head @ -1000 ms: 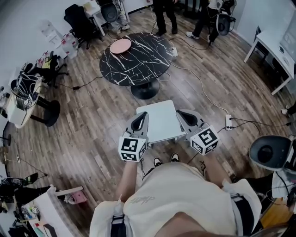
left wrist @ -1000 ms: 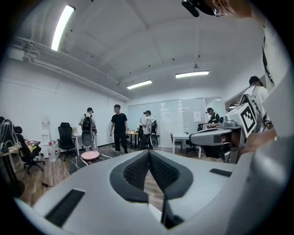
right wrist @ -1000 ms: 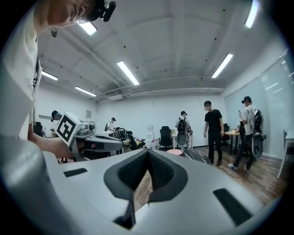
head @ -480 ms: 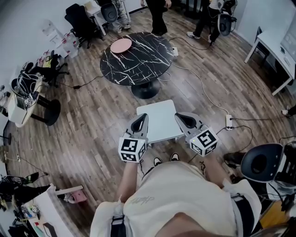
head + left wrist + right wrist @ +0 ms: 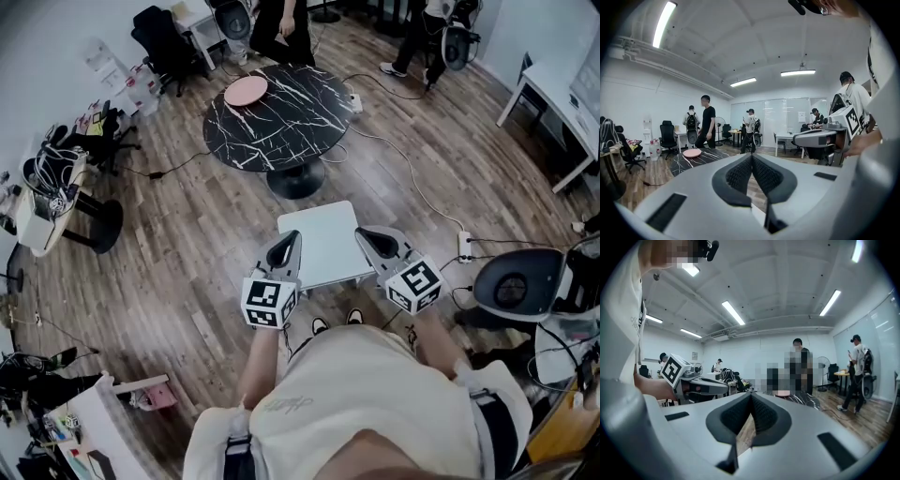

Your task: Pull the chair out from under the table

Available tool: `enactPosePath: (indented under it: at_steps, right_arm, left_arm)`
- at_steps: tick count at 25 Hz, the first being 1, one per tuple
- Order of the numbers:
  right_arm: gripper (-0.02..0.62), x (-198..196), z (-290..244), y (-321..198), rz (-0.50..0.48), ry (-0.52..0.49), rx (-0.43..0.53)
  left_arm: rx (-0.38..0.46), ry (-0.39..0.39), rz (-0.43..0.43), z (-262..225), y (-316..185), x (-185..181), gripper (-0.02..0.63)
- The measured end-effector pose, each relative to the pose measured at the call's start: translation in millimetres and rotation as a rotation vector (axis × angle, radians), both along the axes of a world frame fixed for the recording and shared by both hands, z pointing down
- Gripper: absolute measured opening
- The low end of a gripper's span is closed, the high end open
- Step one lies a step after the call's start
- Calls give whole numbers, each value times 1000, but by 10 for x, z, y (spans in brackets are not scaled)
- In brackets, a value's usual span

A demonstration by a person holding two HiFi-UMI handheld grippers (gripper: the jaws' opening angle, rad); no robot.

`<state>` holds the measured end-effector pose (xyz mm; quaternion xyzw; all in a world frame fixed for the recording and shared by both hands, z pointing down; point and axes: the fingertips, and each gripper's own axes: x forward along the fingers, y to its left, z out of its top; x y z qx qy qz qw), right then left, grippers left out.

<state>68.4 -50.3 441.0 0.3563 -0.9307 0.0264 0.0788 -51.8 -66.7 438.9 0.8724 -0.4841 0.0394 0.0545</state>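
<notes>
A white square-topped chair [image 5: 323, 246] stands on the wood floor just in front of my feet, apart from the round black marble table [image 5: 272, 117] farther away. My left gripper [image 5: 290, 238] hovers over the chair's left edge, shut and empty. Over the right edge, my right gripper [image 5: 367, 234] is also shut with nothing in it. In the left gripper view the pads [image 5: 740, 176] meet at the tip of the left gripper [image 5: 751, 157], and the table [image 5: 708, 157] lies ahead. The right gripper [image 5: 751, 397] looks the same in its own view.
A pink plate [image 5: 245, 92] lies on the black table. A grey office chair [image 5: 516, 292] stands close at my right, with a power strip and cables [image 5: 463, 247] on the floor beside it. People [image 5: 281, 23] stand beyond the table. Desks and black chairs [image 5: 164, 42] line the walls.
Both grippers have stayed put and shut. The grey office chair at the right has rolled left and nearer to me. A person behind the black table has walked to the left.
</notes>
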Motion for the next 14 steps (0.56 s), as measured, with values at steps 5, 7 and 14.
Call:
enactPosePath:
  at_steps: [5,7,14]
  right_arm:
    - [5,-11,36,16,-4,11,22]
    - [5,-2,26,15,7,-4,12]
    - [5,-2,78,-44,1,15,6]
  left_arm:
    - [0,3,16,18,18,30,18]
    - [-3,1,23,24,18,34,18]
    - [0,-8,14,14,-90,-32,18]
